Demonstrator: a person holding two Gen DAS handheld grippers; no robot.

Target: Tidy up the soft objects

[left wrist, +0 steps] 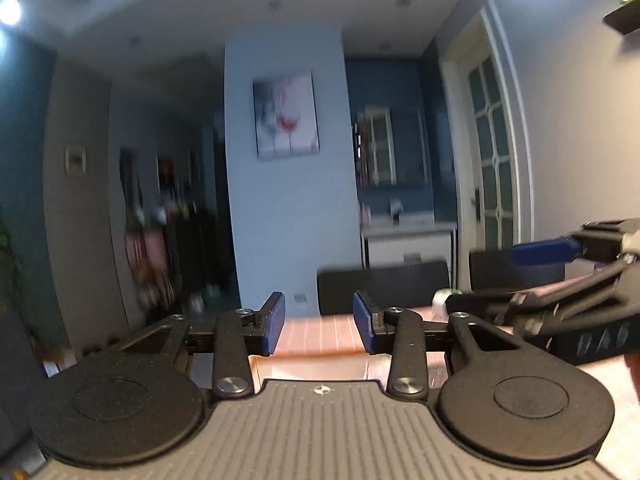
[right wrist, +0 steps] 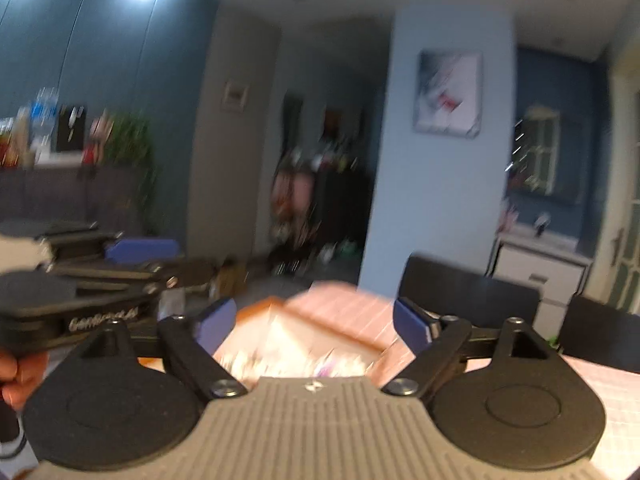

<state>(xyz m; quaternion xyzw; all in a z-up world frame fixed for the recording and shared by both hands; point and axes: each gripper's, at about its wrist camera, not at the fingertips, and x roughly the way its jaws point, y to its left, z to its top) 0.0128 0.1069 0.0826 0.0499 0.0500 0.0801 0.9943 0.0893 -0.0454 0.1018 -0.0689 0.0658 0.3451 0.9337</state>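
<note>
In the left wrist view, a dark doorway at the far left opens onto blurred hanging clothes (left wrist: 146,248). The left claw (left wrist: 319,326) points level across the room, its blue pads (left wrist: 275,326) apart with nothing between them; only the pink-tiled counter (left wrist: 316,336) shows through the gap. Beyond it stands a pale blue pillar carrying a framed picture (left wrist: 286,114), and past the counter's far edge is a black chair back (left wrist: 384,284). A small white object (left wrist: 442,300), too blurred to name, sits on the counter near the chair. Further right are a white cabinet (left wrist: 408,244) and a glazed door (left wrist: 492,152). At the right edge the right claw (left wrist: 560,276) reaches in from the side, one blue pad (left wrist: 546,251) showing.

In the right wrist view, a hand (right wrist: 16,376) at the lower left grips the left claw's body (right wrist: 80,300), seen side-on. Behind it a sideboard (right wrist: 60,188) carries bottles and a green plant (right wrist: 132,144). The right claw (right wrist: 314,326) is spread wide, its blue pads (right wrist: 218,324) empty. Between them lies an orange-rimmed box (right wrist: 256,312) on the counter (right wrist: 600,384), holding a pale, blurred jumble (right wrist: 296,356) that may be the soft objects; motion blur keeps me from telling what they are. To the right are two black chair backs (right wrist: 468,292) and the white cabinet (right wrist: 540,268).
</note>
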